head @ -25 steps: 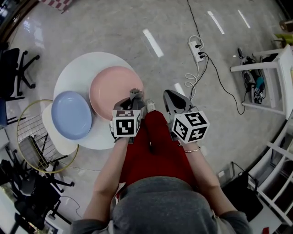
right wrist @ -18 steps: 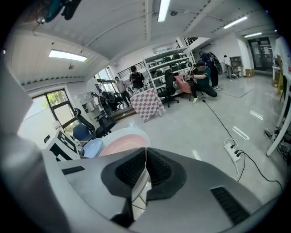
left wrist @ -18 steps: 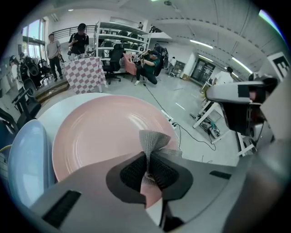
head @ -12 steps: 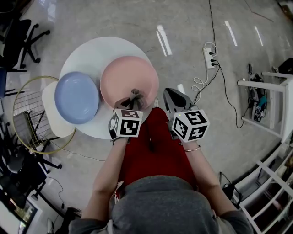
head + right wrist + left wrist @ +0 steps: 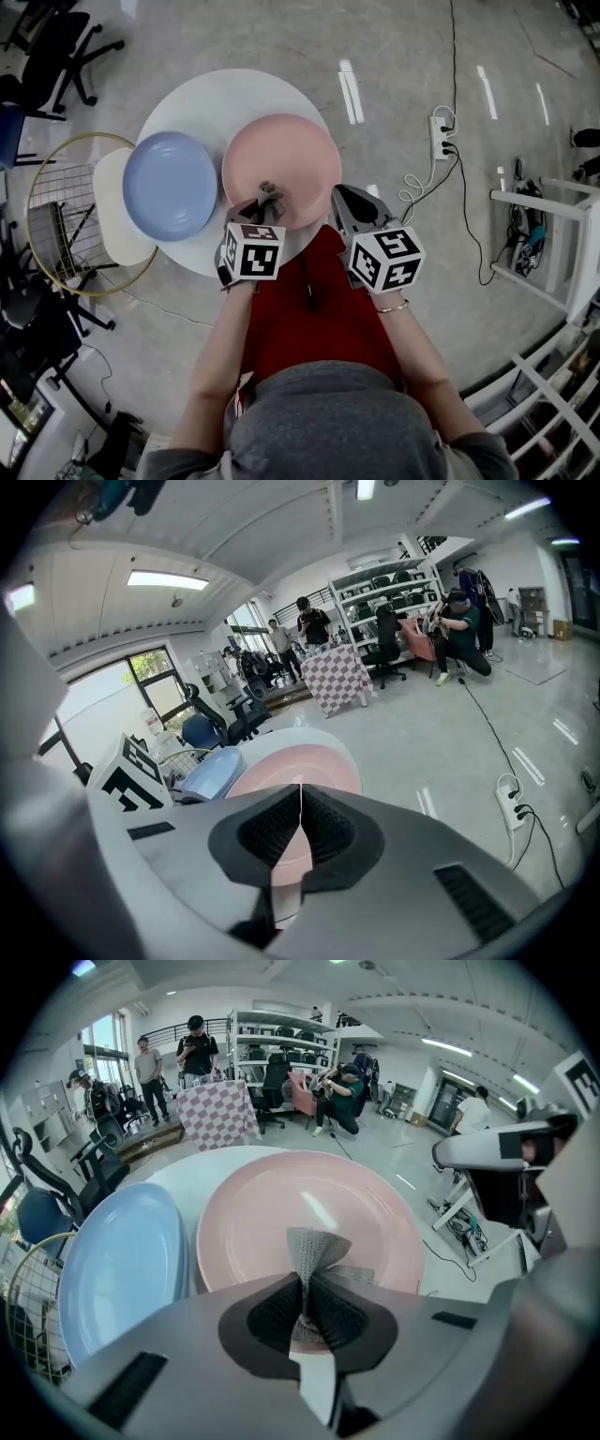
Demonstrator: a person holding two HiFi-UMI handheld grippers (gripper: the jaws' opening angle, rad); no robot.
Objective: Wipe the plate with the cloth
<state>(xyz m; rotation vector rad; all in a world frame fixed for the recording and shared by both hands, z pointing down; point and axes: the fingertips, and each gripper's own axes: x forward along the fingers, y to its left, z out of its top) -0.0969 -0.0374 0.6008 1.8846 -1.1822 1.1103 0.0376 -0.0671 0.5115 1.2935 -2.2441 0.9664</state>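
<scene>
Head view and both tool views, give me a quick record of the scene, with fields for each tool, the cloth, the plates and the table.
left tool: shut on the cloth, over the near edge of the pink plate
right tool: shut, nothing in it, held to the right of the pink plate
cloth: grey, bunched, sticking out past the jaws
pink plate: on the table, nearest the tools
blue plate: on the table, left of the pink plate
table: round, white
</scene>
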